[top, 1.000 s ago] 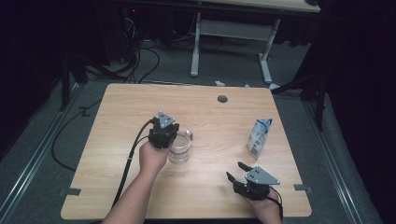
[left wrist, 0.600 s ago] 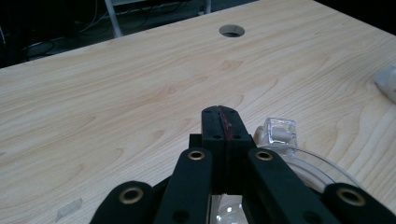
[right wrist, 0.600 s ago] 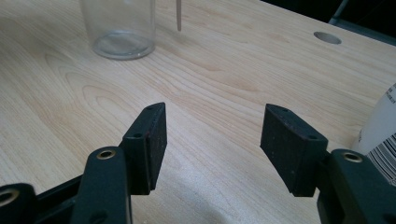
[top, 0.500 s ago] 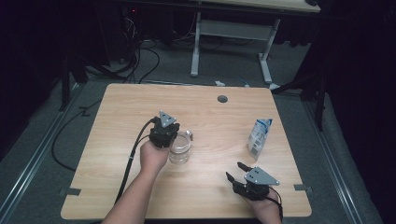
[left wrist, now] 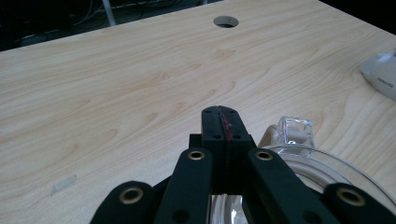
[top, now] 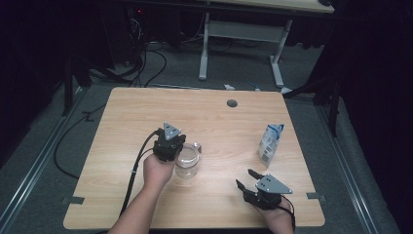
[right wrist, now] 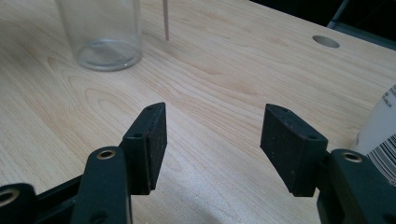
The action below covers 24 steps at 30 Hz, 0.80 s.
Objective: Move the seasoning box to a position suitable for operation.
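Light wood table (top: 209, 122), round grommet hole (top: 232, 103) near the far edge.

Left tool (top: 168, 145) sits mid-table, a bit left of centre, held by the left hand (top: 157, 171), forearm coming in from the bottom edge. Black cable (top: 135, 171) trails back off it toward the near edge. In the left gripper view the jaws are pressed flat together, nothing between them, tips pointing out over bare table toward the hole (left wrist: 226, 21). Left tool (left wrist: 222, 125) is closed on nothing.

Clear glass jug (top: 187, 161) stands upright just right of the left tool, touching or nearly touching it; cannot tell which. In the left gripper view its rim and small clear handle (left wrist: 294, 132) show just right of the jaws, lower right. Looks empty.

Right tool (top: 247, 179) is near the near-right corner, right hand (top: 276, 218) under it at the bottom edge. Jaws spread wide apart, holding nothing, pointing up-left across the table. In the right gripper view the right tool (right wrist: 212, 142) has a wide gap with bare wood between the pads; jug (right wrist: 103, 32) stands far left, well apart.

White and blue carton (top: 270, 144) stands upright on the right side, between the right tool and the far edge, well apart from the jug. In the right gripper view the carton (right wrist: 380, 128) edge shows at right, barcode visible.
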### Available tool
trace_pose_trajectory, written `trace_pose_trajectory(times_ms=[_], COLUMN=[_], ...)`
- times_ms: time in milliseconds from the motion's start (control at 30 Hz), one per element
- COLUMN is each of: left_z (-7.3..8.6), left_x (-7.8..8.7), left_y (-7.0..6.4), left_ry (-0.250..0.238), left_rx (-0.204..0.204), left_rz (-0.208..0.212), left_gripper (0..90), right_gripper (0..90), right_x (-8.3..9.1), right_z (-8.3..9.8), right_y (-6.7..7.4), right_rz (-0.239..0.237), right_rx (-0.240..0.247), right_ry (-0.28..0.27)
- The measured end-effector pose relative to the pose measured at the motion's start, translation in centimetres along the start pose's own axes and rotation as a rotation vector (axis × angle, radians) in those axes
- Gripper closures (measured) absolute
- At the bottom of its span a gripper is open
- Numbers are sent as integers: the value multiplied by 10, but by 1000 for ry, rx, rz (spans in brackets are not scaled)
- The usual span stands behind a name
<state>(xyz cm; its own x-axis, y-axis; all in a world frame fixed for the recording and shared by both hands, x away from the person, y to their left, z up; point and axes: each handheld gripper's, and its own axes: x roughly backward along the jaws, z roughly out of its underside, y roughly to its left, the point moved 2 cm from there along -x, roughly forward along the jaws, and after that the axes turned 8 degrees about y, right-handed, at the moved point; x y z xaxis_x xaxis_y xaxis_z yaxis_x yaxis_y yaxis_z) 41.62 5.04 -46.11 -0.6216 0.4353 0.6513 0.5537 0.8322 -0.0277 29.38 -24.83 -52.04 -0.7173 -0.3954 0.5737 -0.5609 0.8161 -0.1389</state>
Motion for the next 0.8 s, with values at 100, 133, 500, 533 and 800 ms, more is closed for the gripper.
trace_pose_trajectory(times_ms=[100, 133, 500, 533, 800], left_z=[1, 1, 33, 37, 55], left_x=[6, 10, 11, 8, 10], left_y=[-2, 0, 34, 34, 20], left_ry=[-16, -35, -38, -33, -63], left_rx=[15, 23, 61, 58, 50], left_rz=[0, -6, -8, -2, 52], left_gripper=[900, 900, 900, 900, 900], right_gripper=[410, 409, 408, 408, 404], right_x=[-1, -1, -2, -2, -4], right_z=[0, 0, 2, 2, 3], right_y=[0, 0, -1, 0, 1], right_rz=[0, 0, -1, -1, 1], right_rx=[1, -1, -3, -2, -2], right_ry=[1, 3, 19, 18, 26])
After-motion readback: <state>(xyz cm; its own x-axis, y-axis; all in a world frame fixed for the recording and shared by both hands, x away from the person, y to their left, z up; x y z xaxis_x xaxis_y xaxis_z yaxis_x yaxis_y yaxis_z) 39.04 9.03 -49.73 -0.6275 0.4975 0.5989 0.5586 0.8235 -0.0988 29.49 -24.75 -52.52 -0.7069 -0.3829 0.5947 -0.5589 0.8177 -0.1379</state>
